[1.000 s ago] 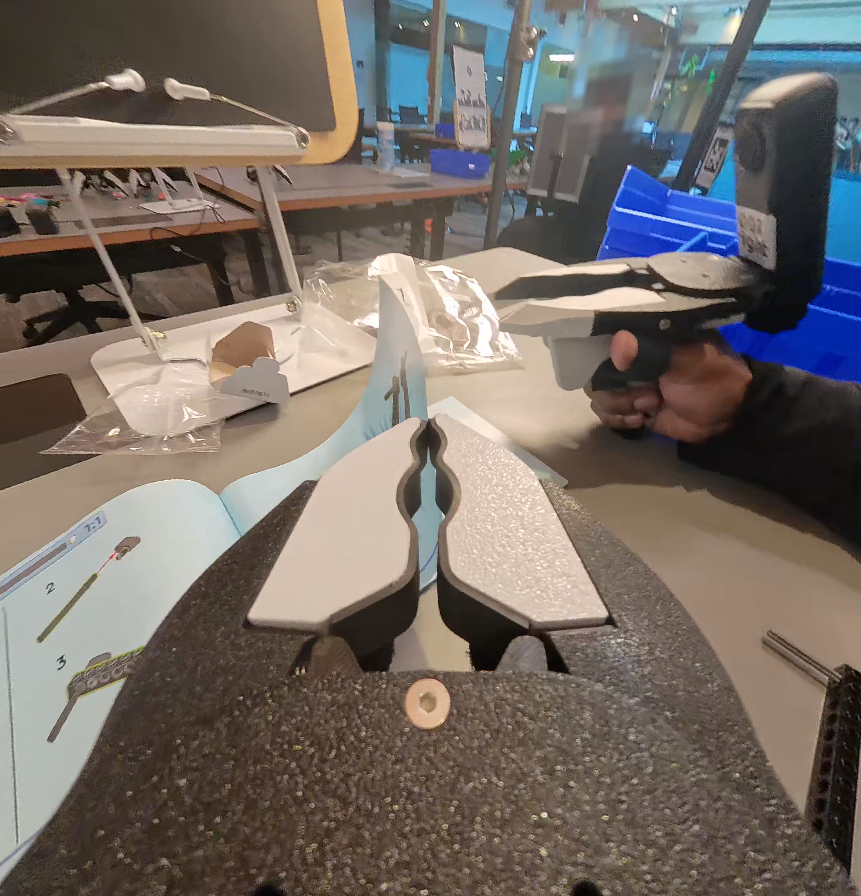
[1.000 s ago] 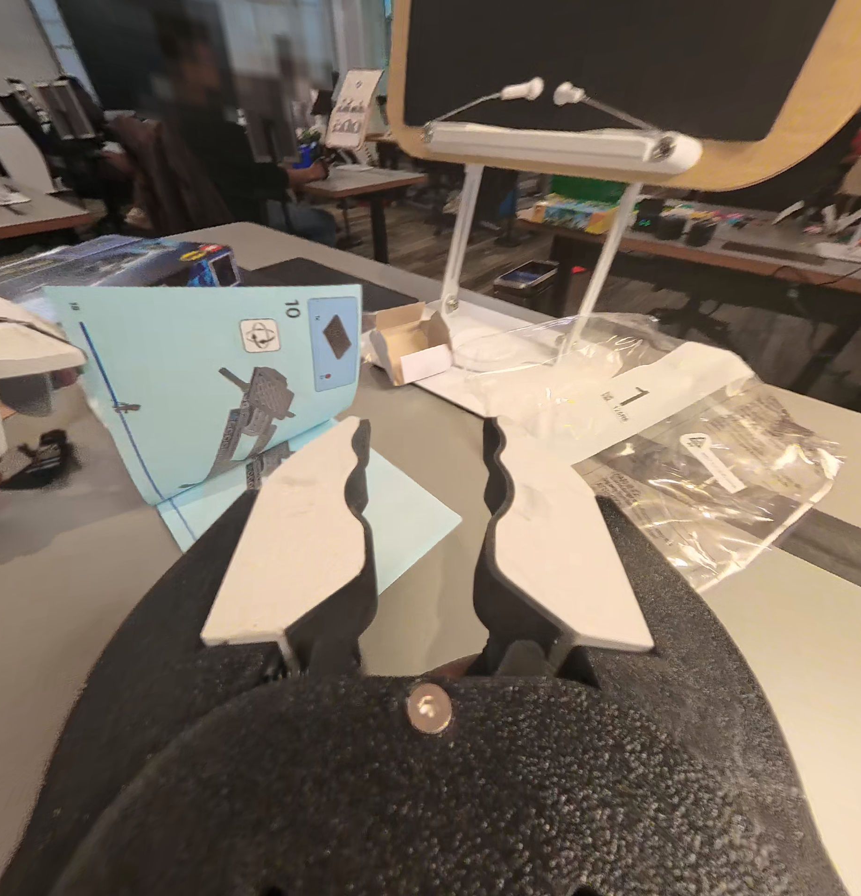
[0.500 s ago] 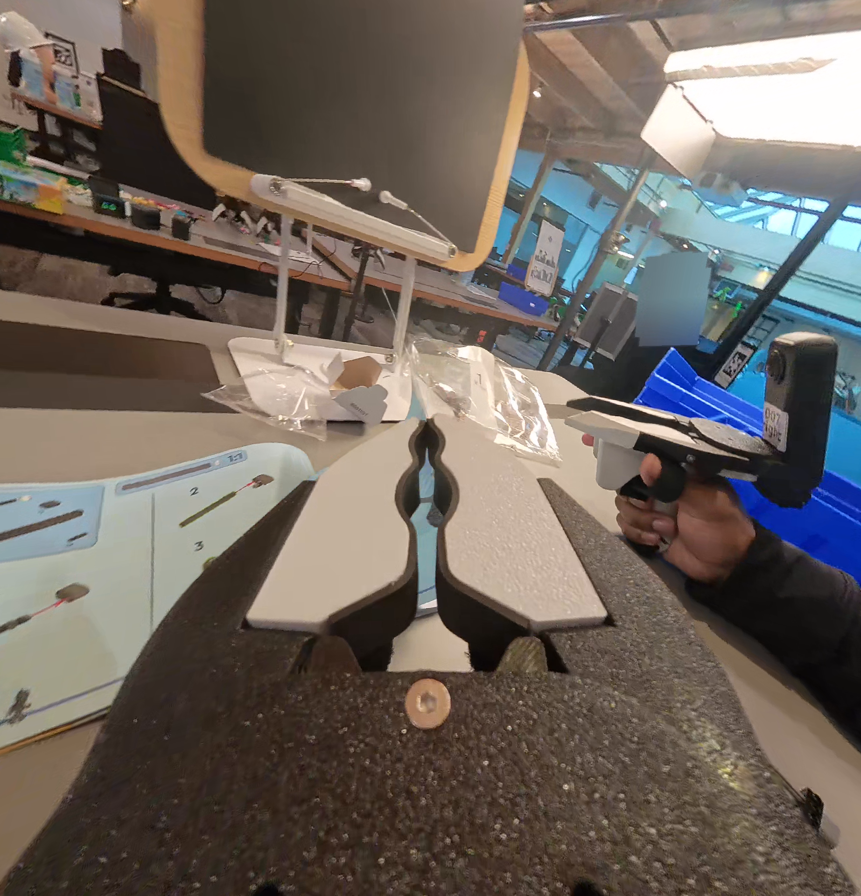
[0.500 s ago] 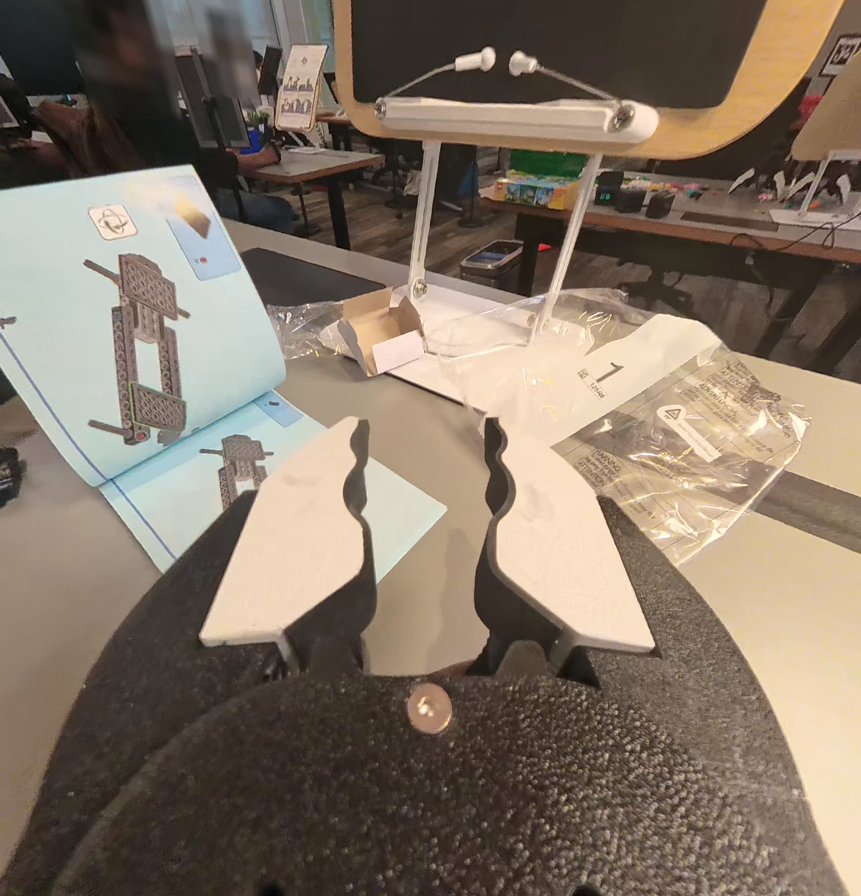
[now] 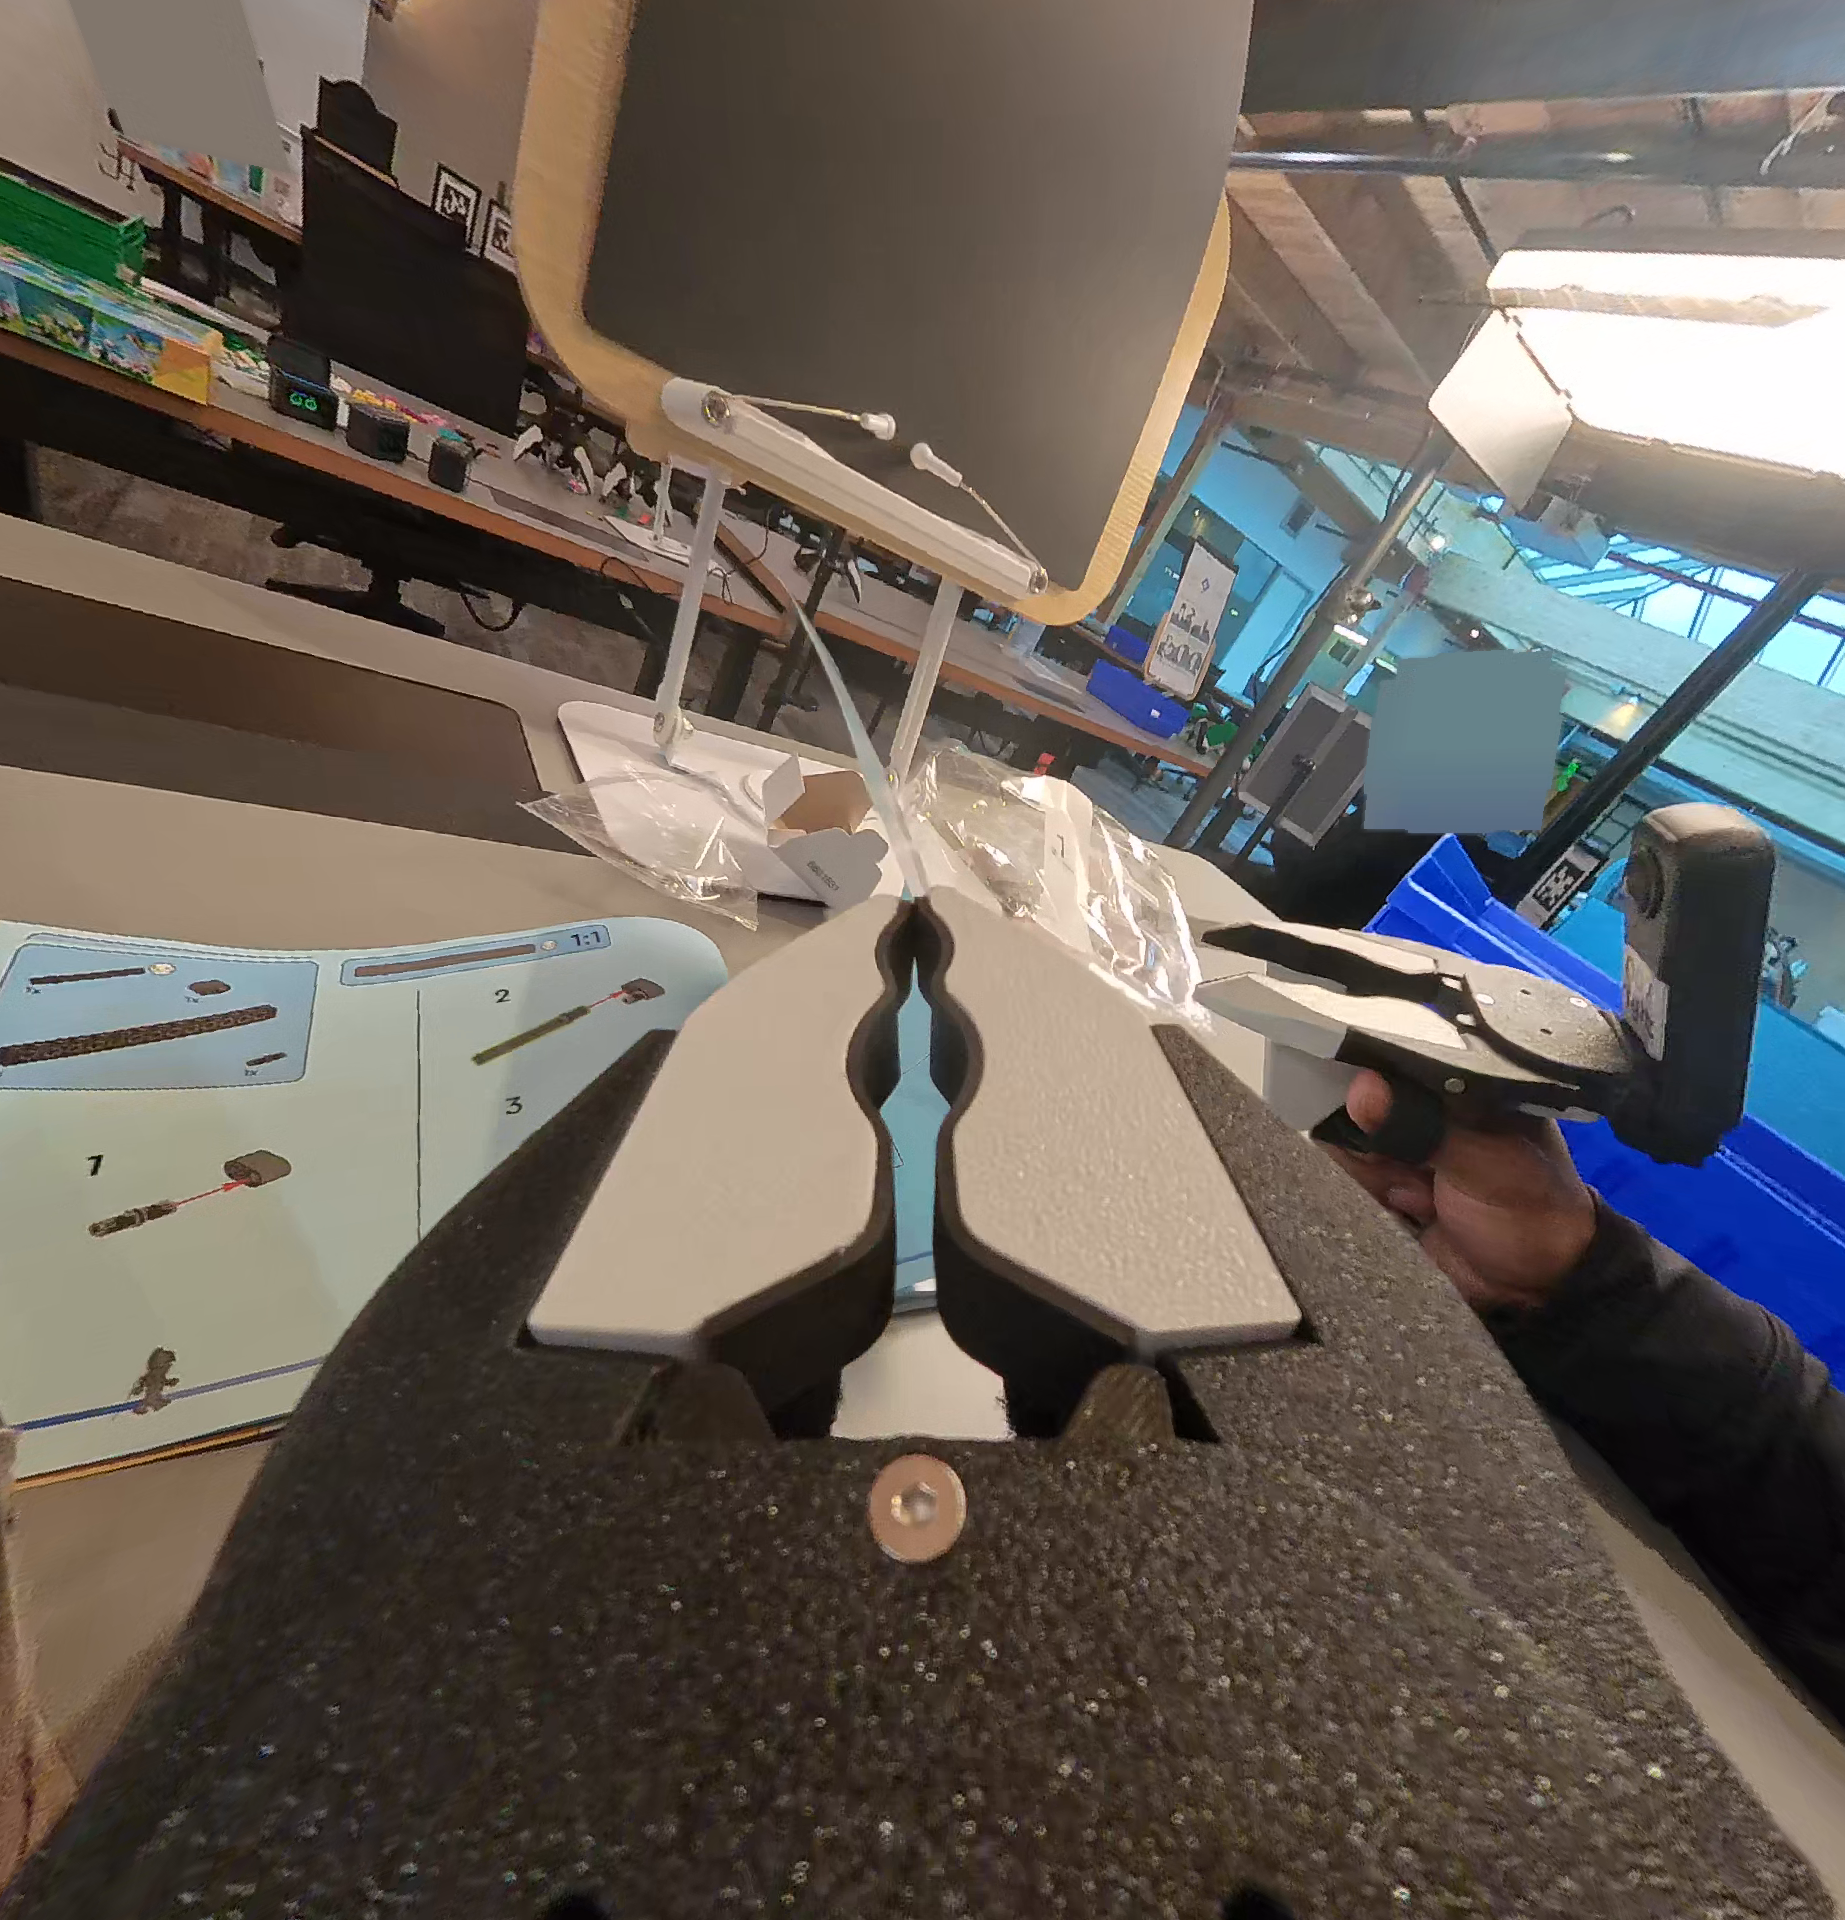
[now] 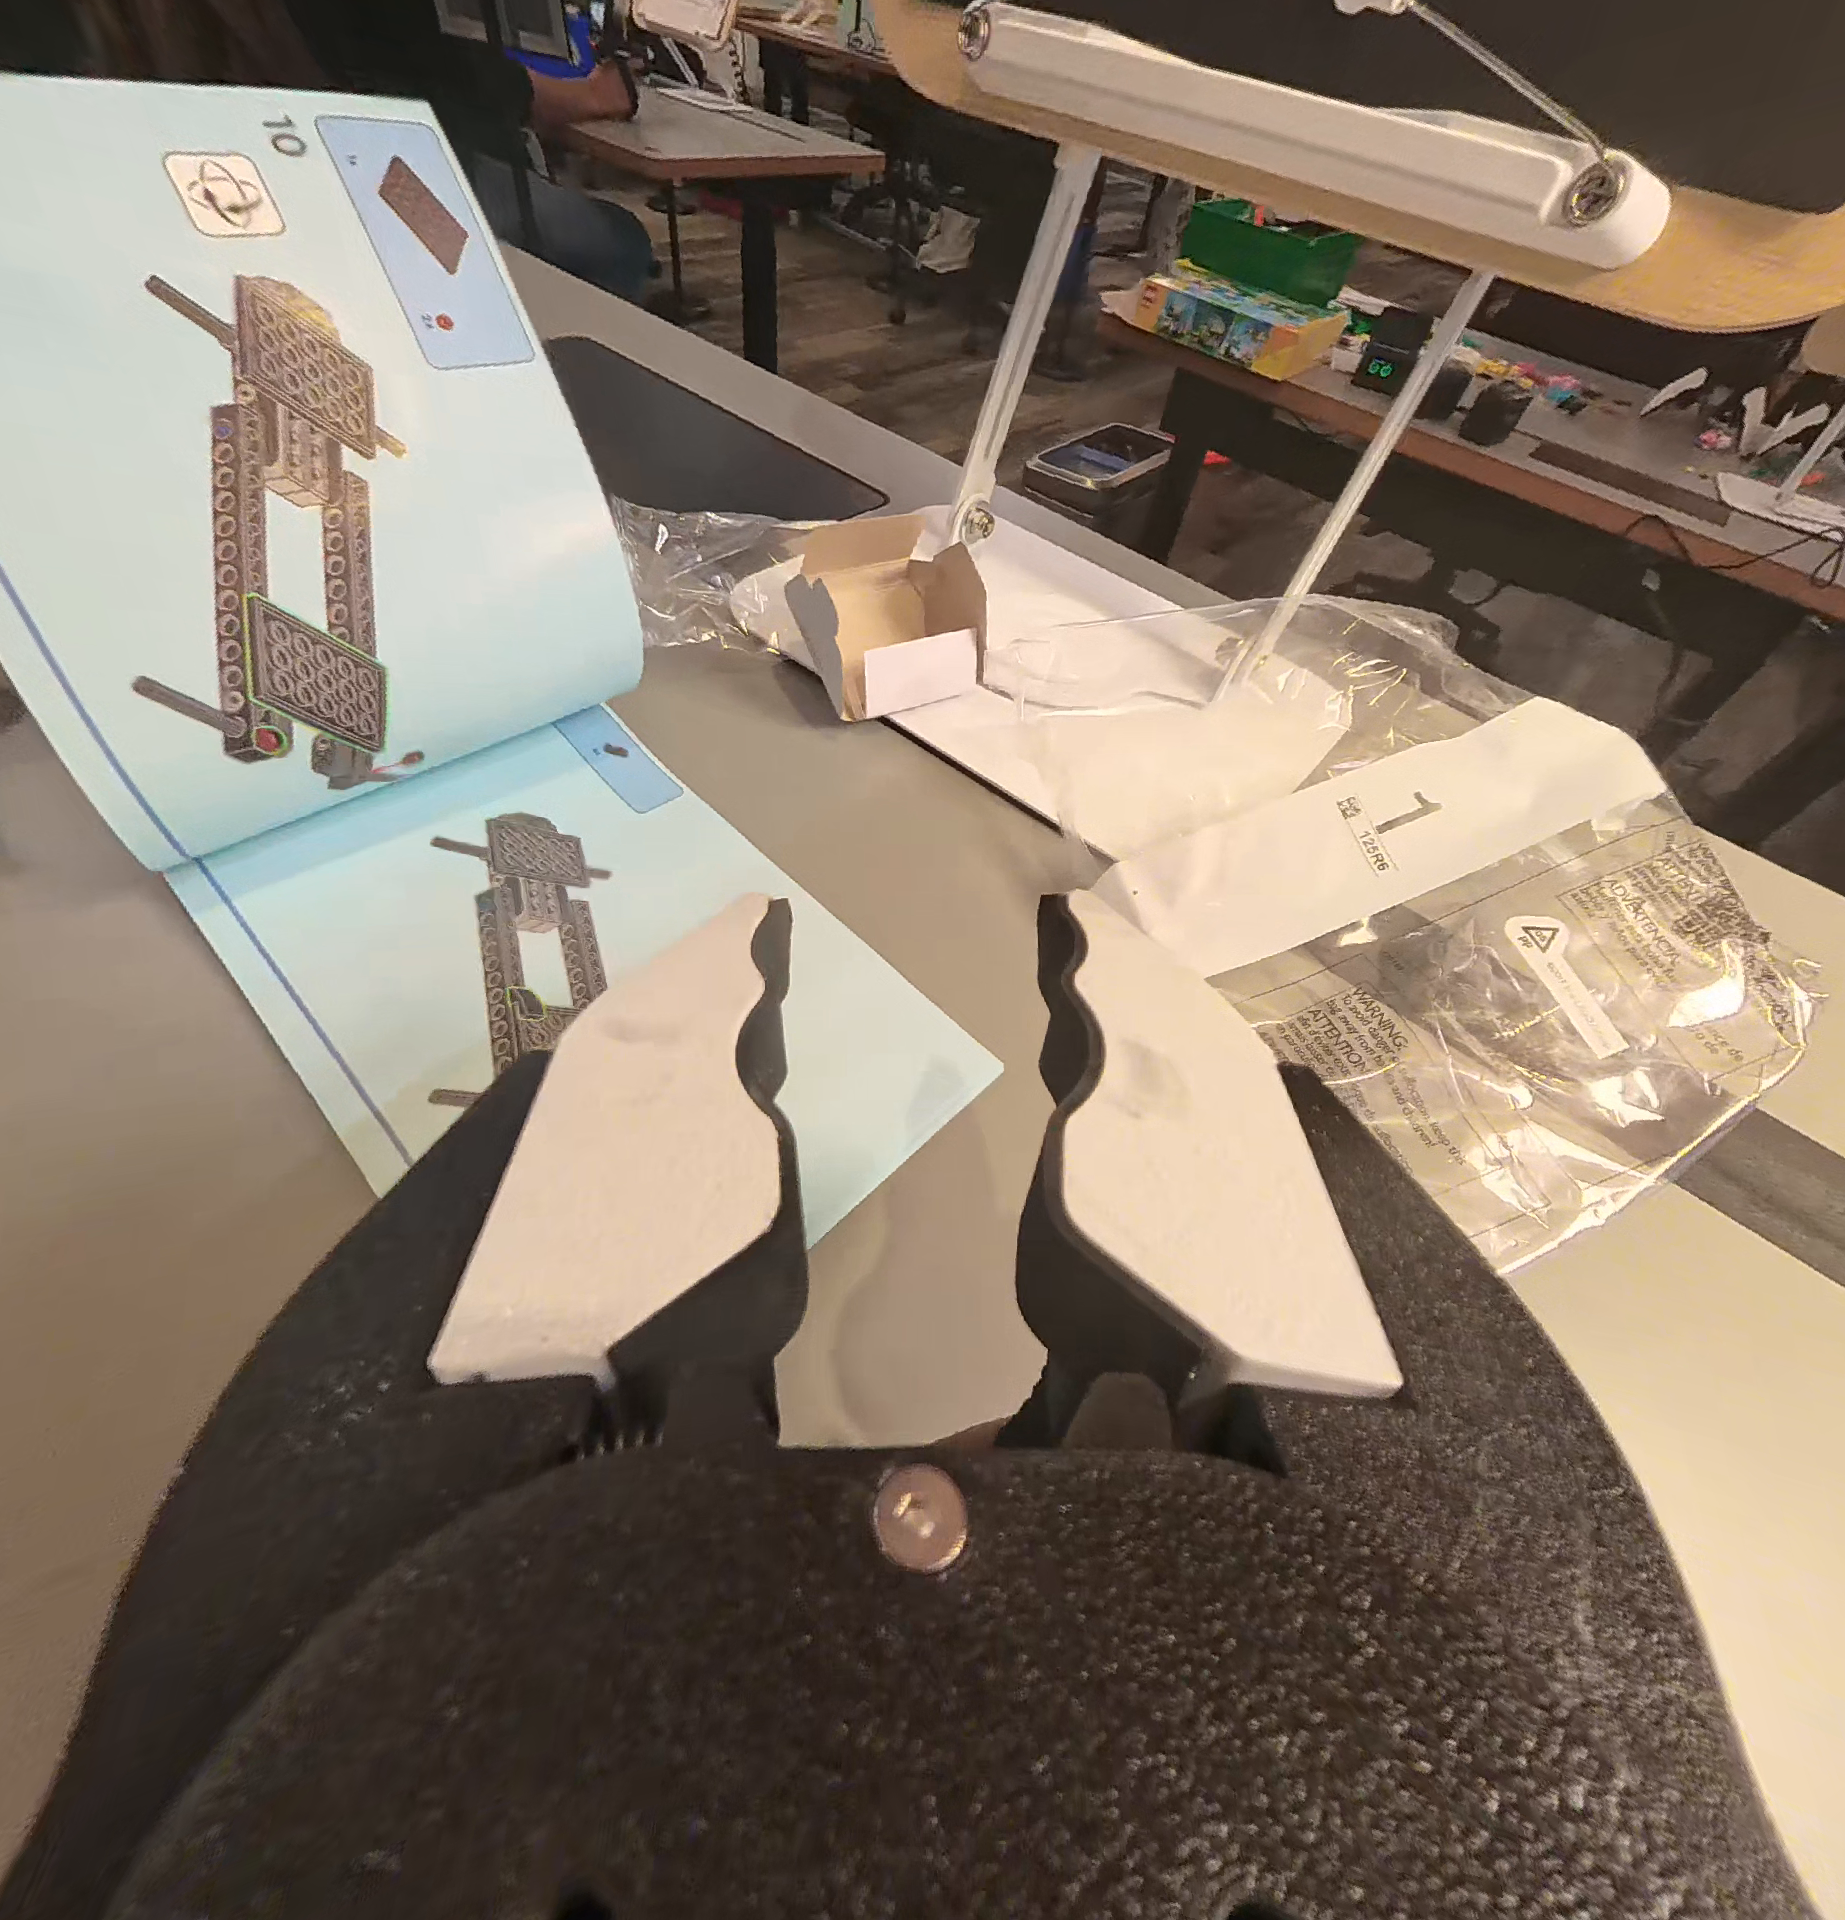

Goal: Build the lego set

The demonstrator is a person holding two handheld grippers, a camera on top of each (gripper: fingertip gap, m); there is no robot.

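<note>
Since a second ago we have lifted the pale blue paper booklet page (image 5: 858, 727) in our pinching left claw (image 5: 916, 914); right claw (image 6: 913, 914) gapes bare over the grey worktop (image 6: 97, 1039) in a workshop

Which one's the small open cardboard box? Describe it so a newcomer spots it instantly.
Start at the white stand holding up the dark wood-edged board. On its flat base, amid crumpled clear plastic bags, sits the small cardboard box. It alone is opaque: flaps open, brown inside, white outside.

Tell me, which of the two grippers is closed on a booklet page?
The left gripper: its fingers are shut on a raised light blue page of the booklet. The right gripper stands open, with nothing between its fingers.
</note>
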